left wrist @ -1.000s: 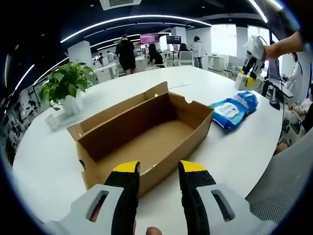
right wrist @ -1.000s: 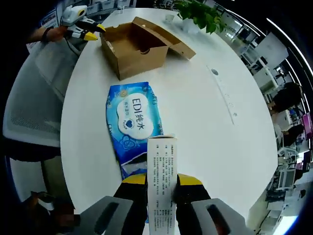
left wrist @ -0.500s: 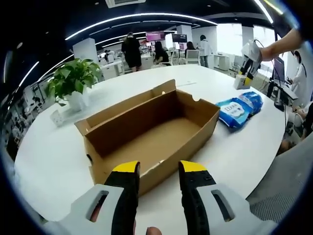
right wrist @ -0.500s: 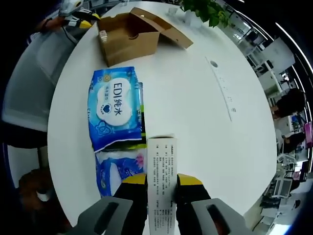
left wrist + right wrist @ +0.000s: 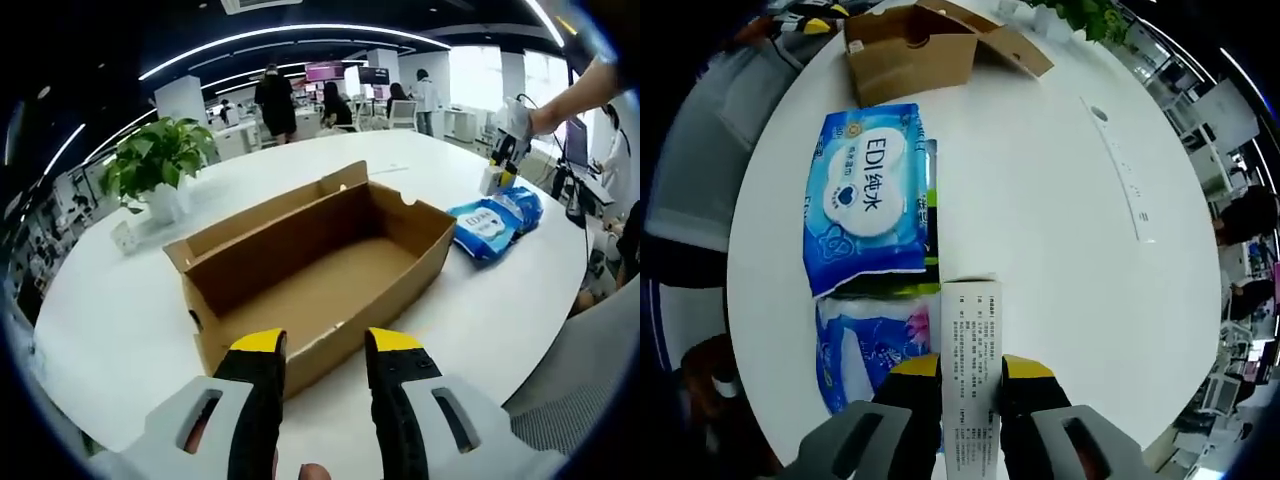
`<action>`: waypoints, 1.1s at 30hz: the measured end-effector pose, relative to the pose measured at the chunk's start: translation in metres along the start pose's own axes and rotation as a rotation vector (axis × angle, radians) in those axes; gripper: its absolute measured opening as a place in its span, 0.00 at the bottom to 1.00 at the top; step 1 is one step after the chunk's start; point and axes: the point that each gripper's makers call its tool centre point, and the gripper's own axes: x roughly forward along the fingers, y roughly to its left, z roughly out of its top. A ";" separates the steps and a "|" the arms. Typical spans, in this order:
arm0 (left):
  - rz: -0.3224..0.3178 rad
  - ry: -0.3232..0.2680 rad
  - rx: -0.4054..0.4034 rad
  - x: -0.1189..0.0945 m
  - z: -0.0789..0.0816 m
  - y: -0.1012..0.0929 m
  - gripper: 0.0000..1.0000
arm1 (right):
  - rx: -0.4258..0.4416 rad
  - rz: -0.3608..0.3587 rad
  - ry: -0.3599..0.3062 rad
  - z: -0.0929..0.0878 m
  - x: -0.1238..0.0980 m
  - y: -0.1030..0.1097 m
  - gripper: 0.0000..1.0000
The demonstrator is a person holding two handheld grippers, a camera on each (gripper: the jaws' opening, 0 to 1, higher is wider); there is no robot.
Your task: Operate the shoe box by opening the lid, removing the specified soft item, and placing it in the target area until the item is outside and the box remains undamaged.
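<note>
Your left gripper [image 5: 323,350] is spread over the open shoe box [image 5: 320,262]; your right gripper [image 5: 969,368] pinches a small white carton [image 5: 971,345]
From the left in the left gripper view: a potted plant [image 5: 152,165] stands on the white table [image 5: 100,300], then the brown box with its lid folded back and its inside bare, your two yellow-tipped jaws apart just short of its near wall, then the blue wipes pack [image 5: 497,213] lying on the table outside the box, your right gripper [image 5: 507,130] above its far end. In the right gripper view the wipes pack [image 5: 864,195] lies left of the printed carton, which stands upright between your closed jaws; a second blue pack [image 5: 872,340] lies beneath it, nearer you, and the box [image 5: 915,45] sits farther off at the top
</note>
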 end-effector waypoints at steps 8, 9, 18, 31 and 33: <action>0.004 0.018 0.006 0.003 -0.005 0.001 0.31 | -0.003 0.014 0.021 -0.011 0.019 0.000 0.18; 0.004 0.020 0.006 0.003 -0.005 0.001 0.31 | 0.007 0.017 0.022 -0.013 0.021 0.000 0.18; 0.006 0.031 0.007 0.004 -0.008 0.002 0.31 | 0.005 0.025 0.041 -0.018 0.026 0.001 0.18; 0.003 0.026 0.005 0.005 -0.007 0.001 0.31 | 0.025 -0.017 0.042 -0.021 0.017 -0.010 0.20; 0.000 0.022 0.005 0.005 -0.006 0.001 0.31 | 0.035 -0.028 0.041 -0.021 0.013 -0.011 0.21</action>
